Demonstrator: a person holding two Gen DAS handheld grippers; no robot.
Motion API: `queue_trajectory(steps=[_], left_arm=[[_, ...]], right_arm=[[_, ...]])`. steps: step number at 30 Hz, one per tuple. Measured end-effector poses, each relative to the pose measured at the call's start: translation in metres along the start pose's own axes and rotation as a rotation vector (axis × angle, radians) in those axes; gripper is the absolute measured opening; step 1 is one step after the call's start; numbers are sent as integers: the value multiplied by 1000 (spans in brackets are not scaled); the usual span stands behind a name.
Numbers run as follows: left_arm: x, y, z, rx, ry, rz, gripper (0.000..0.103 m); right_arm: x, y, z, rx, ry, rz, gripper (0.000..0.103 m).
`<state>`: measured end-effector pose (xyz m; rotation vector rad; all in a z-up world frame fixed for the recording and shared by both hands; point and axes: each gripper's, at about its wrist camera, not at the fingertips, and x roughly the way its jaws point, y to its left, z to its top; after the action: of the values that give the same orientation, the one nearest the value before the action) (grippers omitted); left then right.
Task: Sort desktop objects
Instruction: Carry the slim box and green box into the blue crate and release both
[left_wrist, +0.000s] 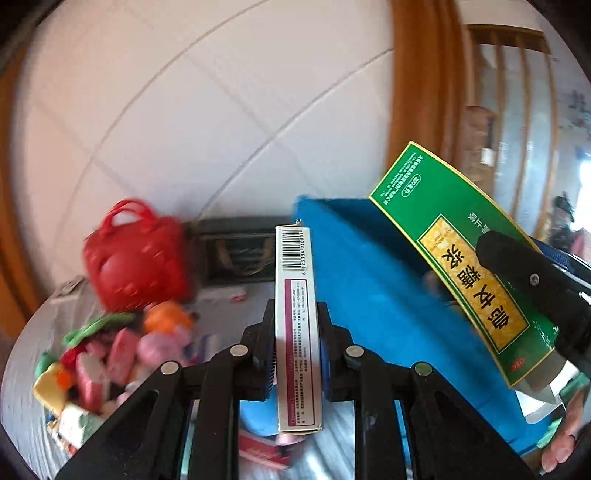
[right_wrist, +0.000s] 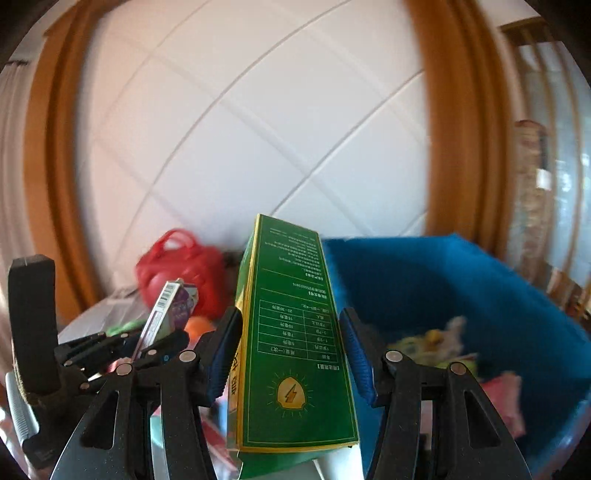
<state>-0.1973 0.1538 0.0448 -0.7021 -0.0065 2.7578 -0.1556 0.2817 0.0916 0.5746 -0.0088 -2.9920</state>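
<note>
slim box (left_wrist: 298, 325): thin white carton with a barcode, pinched edge-on in the left tool (left_wrist: 297, 354), carried above the table clutter
green box (right_wrist: 291, 343): taller glossy carton, clamped by the right tool (right_wrist: 291, 354), up in the air too
blue bin (right_wrist: 461, 295): fuzzy-looking fabric, probably the drop spot
red bag (left_wrist: 140, 254): blurry, sitting at the back

Glossy cardboard green box (right_wrist: 295, 332); fuzzy cloth blue bin (right_wrist: 461, 288).

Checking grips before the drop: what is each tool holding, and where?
Left tool clamps the slim white box across its thin faces, low down. Right tool clamps the green carton by its sides, mid-length.
</note>
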Motion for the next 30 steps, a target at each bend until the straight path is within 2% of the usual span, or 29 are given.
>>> queue_trajectory(steps=[3,6,12,17,21,24,30], left_arm=[[0,-37,14,40,-8,-55,18],[5,-75,27,68,16,-121,18],[28,-145,51,114,94,-208,18],[63,-193,63,135,178,-210,18],[85,-218,63,156,214,-162,18],[98,-234,62,165,240,-132,18],[114,-239,63,157,264,-87,18]], right_arm=[[-25,-39,10,26,-27,-70,54],[-39,-78,17,31,-36,-153,54],[-37,-162,24,52,11,-234,54],[-19,-225,31,56,49,-266,54],[-2,-253,25,44,91,-266,55],[11,-264,21,28,120,-263,55],[36,-270,16,-25,165,-262,55]])
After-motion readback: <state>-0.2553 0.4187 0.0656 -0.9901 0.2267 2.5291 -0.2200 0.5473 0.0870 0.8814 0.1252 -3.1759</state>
